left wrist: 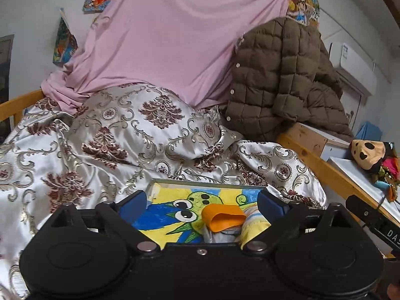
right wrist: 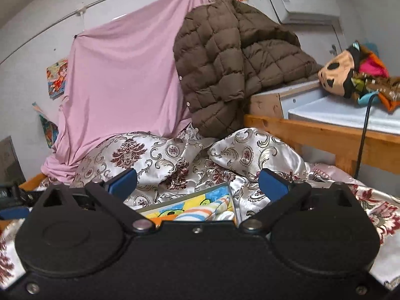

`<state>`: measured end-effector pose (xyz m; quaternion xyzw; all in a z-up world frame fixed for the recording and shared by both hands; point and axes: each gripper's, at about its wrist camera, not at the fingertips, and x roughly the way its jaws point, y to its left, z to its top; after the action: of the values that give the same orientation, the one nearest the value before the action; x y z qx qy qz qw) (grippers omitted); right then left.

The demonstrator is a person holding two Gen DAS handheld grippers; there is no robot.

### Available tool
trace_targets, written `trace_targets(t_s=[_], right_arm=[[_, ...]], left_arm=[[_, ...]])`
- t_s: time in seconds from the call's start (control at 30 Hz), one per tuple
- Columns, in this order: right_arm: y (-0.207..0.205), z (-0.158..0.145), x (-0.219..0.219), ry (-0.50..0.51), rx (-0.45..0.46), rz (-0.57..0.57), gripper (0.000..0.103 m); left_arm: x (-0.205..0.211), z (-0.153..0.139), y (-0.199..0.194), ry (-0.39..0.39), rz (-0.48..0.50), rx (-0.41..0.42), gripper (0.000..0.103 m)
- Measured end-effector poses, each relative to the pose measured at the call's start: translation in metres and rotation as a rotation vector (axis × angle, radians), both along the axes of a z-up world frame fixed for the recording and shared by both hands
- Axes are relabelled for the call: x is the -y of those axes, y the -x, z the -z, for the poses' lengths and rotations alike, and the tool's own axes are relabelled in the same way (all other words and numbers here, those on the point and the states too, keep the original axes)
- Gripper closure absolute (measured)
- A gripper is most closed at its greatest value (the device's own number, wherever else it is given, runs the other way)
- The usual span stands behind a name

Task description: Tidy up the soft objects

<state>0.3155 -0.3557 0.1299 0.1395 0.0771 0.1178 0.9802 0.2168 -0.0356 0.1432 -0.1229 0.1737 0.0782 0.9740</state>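
A soft toy with an orange beak (left wrist: 222, 221) and a yellow striped cloth body (left wrist: 255, 225) lies on a painted board (left wrist: 170, 215) on the bed. My left gripper (left wrist: 201, 203) is open, its blue pads on either side of the toy, not touching it. My right gripper (right wrist: 197, 182) is open and empty above the bedding; the striped cloth (right wrist: 200, 211) and the board (right wrist: 215, 195) show just under it. A patterned satin pillow (left wrist: 140, 125) and quilt (left wrist: 50, 165) cover the bed.
A pink sheet (left wrist: 170, 45) hangs on the back wall. A brown puffer jacket (left wrist: 282, 75) drapes over the wooden bed frame (left wrist: 317, 160). A spotted plush doll (right wrist: 350, 75) lies on a white shelf (right wrist: 350, 115) at the right. A black cable (right wrist: 362, 135) hangs from it.
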Motion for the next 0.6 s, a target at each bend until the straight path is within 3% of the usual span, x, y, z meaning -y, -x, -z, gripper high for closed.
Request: trace_targets(t_s=[0.3, 0.6], right_arm=[[0.08, 0.0, -0.028, 0.048, 0.123, 0.032, 0.001], [0.153, 0.017, -0.064, 0.124, 0.18, 0.011, 0.001]], left_arm=[[-0.021, 0.011, 0.059, 0.01, 0.01, 0.03, 0.002], [-0.032, 0.031, 0.11, -0.043, 0.03, 0.059, 0.001]])
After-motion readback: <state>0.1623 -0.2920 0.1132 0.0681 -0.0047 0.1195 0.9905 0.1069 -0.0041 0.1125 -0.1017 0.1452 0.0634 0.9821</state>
